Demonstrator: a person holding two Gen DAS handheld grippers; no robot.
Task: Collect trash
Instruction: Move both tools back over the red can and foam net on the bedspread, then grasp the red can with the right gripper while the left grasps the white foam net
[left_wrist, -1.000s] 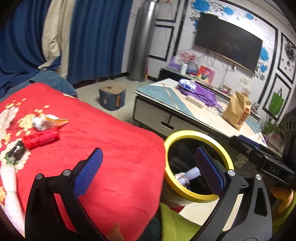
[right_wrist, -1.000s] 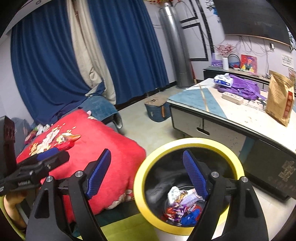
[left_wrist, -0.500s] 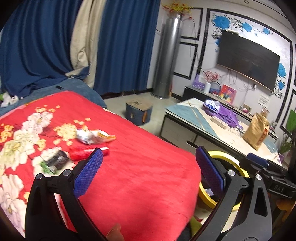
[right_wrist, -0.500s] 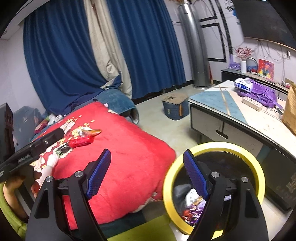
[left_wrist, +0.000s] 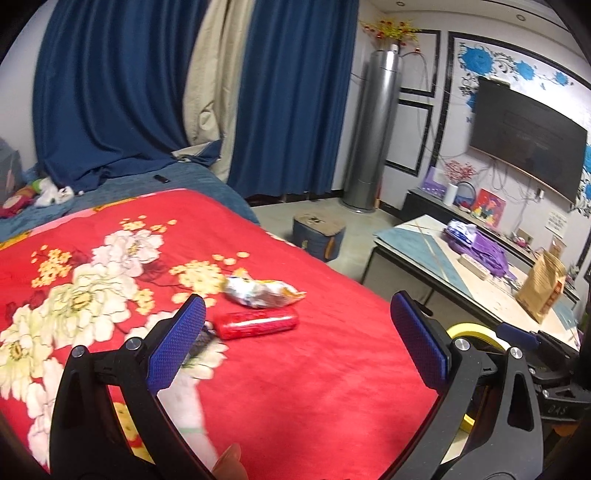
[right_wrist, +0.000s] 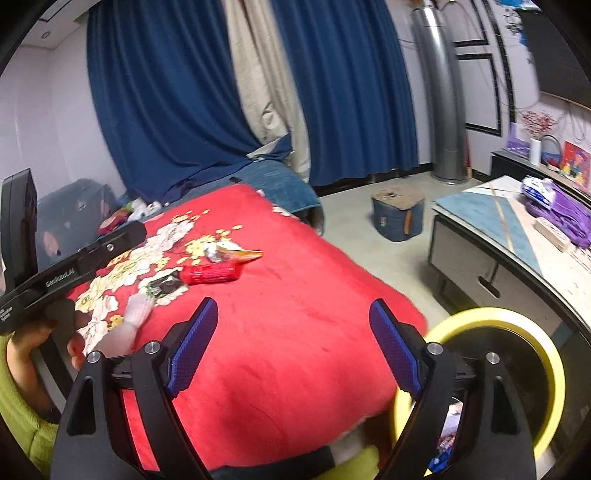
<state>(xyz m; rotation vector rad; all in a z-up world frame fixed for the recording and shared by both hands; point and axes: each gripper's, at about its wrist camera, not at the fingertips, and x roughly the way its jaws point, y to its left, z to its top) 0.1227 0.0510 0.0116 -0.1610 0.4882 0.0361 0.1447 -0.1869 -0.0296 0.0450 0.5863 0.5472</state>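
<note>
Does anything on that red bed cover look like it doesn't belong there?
Yes. Several bits of litter lie on the red blanket among its flower print: a crumpled silver and orange wrapper, a red packet just in front of it, and a small dark wrapper beside that. The yellow-rimmed bin stands at the blanket's edge.

Brightness: even indoor light, moderately bright.
Colour: cool purplish cast on the walls.
Glare: faint sheen on the grey column (left_wrist: 373, 133).
Blur: right view smeared; near white item (left_wrist: 186, 402) soft.
Distortion: strong fisheye bending, black corners.
</note>
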